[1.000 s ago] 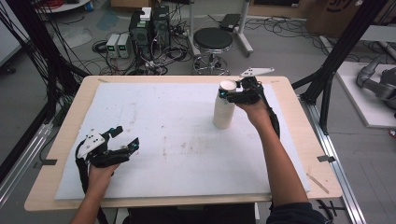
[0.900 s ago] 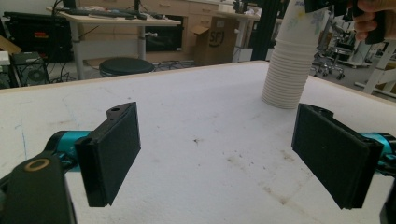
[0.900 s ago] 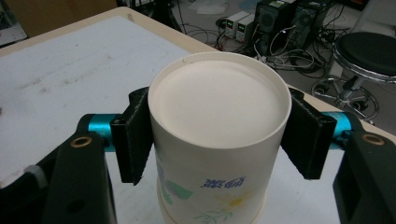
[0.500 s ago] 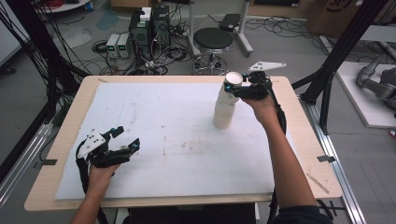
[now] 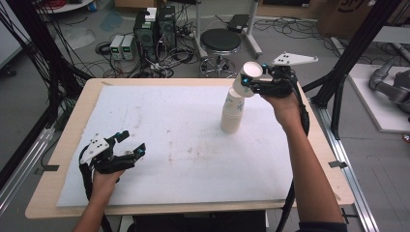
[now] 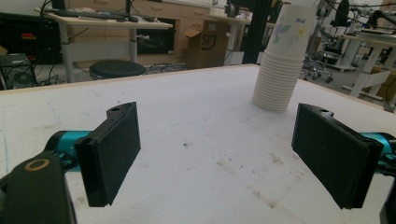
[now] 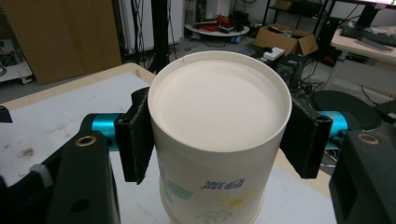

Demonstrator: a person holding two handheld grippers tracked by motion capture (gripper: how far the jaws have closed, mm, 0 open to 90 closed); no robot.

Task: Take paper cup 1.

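We see right gripper [image 5: 251, 82] squeezing the top paper cup [image 7: 219, 135] | cup tilted above the cup stack [image 5: 231, 113] | left gripper [image 5: 126, 145] wide apart over the desk [image 5: 63, 140]

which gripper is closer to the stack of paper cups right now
Right. The right gripper is shut on the top cup just above the stack of paper cups; the left gripper rests open, far across the table.
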